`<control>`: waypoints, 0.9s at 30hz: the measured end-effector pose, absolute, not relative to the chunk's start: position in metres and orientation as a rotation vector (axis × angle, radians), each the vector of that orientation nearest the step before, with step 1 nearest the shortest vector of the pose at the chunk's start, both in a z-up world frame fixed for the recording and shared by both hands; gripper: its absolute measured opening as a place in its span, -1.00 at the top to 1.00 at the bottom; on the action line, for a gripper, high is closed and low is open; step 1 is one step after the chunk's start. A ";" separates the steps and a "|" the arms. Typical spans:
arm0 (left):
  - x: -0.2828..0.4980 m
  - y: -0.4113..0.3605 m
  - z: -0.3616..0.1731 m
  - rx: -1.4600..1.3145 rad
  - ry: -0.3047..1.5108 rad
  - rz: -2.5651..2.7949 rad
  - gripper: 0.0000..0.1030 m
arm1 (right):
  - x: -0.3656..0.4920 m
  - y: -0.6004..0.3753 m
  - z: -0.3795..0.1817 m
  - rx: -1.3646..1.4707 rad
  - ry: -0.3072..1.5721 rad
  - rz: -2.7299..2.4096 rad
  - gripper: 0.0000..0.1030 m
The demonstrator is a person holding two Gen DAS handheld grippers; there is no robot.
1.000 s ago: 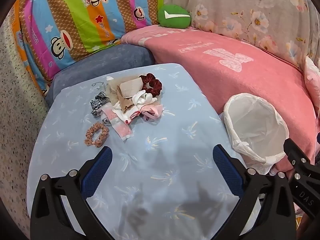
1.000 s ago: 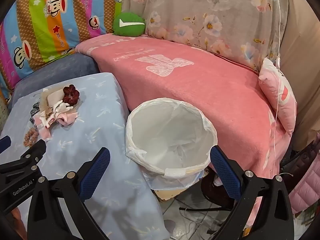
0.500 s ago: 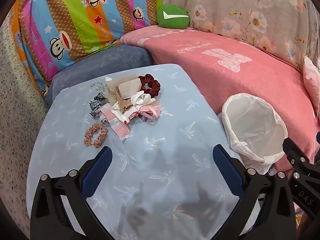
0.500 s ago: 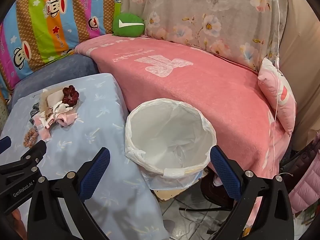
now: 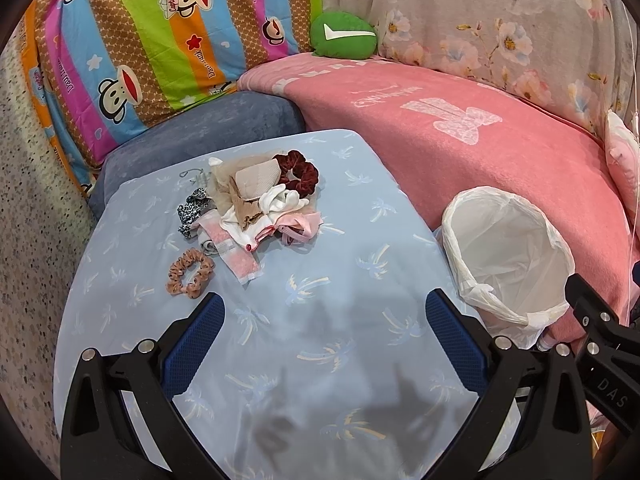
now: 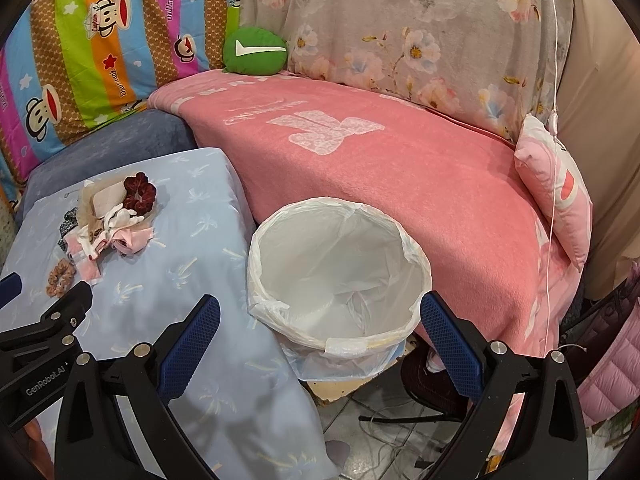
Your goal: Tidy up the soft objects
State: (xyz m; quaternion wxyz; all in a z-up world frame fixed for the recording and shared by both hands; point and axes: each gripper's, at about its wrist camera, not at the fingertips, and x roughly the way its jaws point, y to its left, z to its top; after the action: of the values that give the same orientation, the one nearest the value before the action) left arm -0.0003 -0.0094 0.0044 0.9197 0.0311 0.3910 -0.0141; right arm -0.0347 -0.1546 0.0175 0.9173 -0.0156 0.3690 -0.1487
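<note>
In the last second almost nothing changed: left gripper and right gripper stay wide and empty, the soft pile near the table's far edge untouched, the lined bin empty.

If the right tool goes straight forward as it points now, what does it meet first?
Probably the white plastic-lined bin: the open right tool frames its near rim. Depth is unclear.

Both grippers: black frames w/ silver screws, blue textured pads; left gripper marked "GenRobot.AI", right gripper "DAS".
</note>
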 end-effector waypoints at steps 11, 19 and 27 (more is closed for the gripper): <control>0.000 -0.011 0.005 0.064 0.807 -0.029 -0.87 | -0.034 -0.159 0.019 -0.032 0.759 -0.312 -0.88; -0.002 -0.011 0.005 0.064 0.806 -0.031 -0.87 | -0.034 -0.158 0.018 -0.032 0.757 -0.312 -0.88; -0.002 -0.012 0.004 0.063 0.806 -0.030 -0.87 | -0.037 -0.158 0.017 -0.032 0.755 -0.313 -0.88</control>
State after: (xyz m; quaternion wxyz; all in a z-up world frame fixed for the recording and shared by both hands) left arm -0.0017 -0.0116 0.0045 0.9194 0.0305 0.3920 -0.0147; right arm -0.0367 -0.1584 0.0171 0.9175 -0.0154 0.3671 -0.1521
